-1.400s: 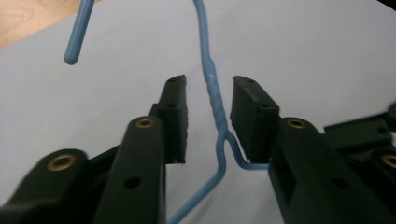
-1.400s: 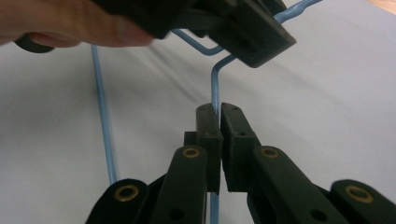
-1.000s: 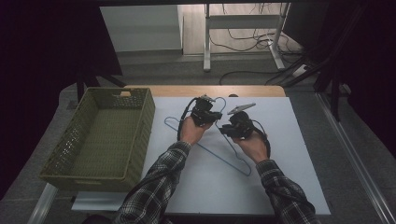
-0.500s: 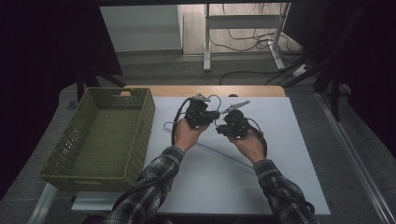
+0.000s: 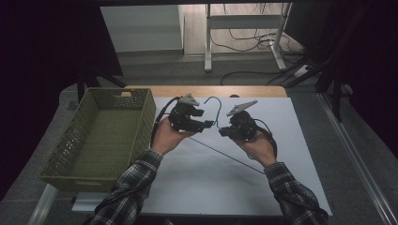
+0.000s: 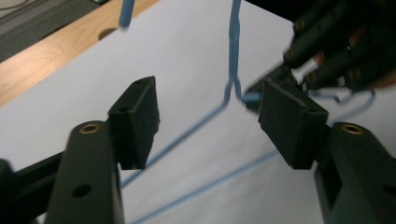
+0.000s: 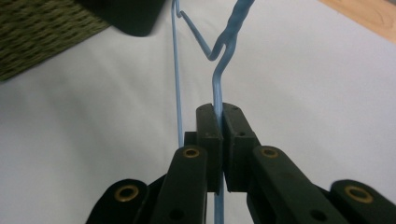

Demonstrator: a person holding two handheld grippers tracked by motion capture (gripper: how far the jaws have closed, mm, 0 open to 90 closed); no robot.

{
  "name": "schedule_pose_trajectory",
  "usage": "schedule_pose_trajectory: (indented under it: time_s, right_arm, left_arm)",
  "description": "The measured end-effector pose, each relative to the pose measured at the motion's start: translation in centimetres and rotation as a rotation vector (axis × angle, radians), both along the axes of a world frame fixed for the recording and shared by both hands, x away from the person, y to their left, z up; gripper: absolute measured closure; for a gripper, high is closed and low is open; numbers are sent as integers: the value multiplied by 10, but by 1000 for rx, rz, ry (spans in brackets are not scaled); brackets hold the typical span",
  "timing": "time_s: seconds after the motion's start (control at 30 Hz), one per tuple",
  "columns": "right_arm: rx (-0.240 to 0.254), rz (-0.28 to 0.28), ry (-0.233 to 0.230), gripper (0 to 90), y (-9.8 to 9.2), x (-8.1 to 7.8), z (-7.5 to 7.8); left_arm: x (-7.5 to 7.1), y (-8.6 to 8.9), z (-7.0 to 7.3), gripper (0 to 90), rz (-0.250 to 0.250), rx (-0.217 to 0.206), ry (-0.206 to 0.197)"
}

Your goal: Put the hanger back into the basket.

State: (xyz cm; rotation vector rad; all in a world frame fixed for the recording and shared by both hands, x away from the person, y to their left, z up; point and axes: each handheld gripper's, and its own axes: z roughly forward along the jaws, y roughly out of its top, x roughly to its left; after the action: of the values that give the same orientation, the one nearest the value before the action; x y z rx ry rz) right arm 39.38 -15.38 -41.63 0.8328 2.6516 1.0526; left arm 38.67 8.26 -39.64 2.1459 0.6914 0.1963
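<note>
Right claw: clamped on blue wire hanger | Left claw: jaws just opening, wide, hanger wire between, untouched | Green basket: left on counter

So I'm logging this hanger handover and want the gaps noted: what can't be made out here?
- Wire hanger, high view: far shoulder hidden behind left gripper and right gripper.
- Hook tip, left gripper view: cut by top edge.
- Basket, right gripper view: cut off, blurred.

Blue wire hanger, lifted, tilted
</note>
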Motion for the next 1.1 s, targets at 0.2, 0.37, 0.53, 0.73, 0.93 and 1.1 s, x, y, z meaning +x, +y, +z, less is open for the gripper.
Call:
schedule_pose_trajectory:
  time_s: [0.2,0.37,0.53,0.73,0.93,1.1]
  right_arm:
    - [13,48,4,865,-6,-15,15]
    - [22,101,13,865,-6,-30,22]
    - [14,153,19,864,-1,-43,23]
    - [-1,199,36,864,6,-48,19]
    - [-13,246,45,864,13,-49,16]
    - [-29,264,45,862,15,-49,13]
  left_arm:
    - [-27,18,4,306,-66,37,-5]
    - [-39,20,3,388,-122,75,-17]
    - [-41,17,2,471,-149,103,-13]
    - [-37,9,-3,595,-230,153,49]
    - [-34,4,-8,706,-292,222,96]
    - [-34,7,-10,861,-339,239,108]
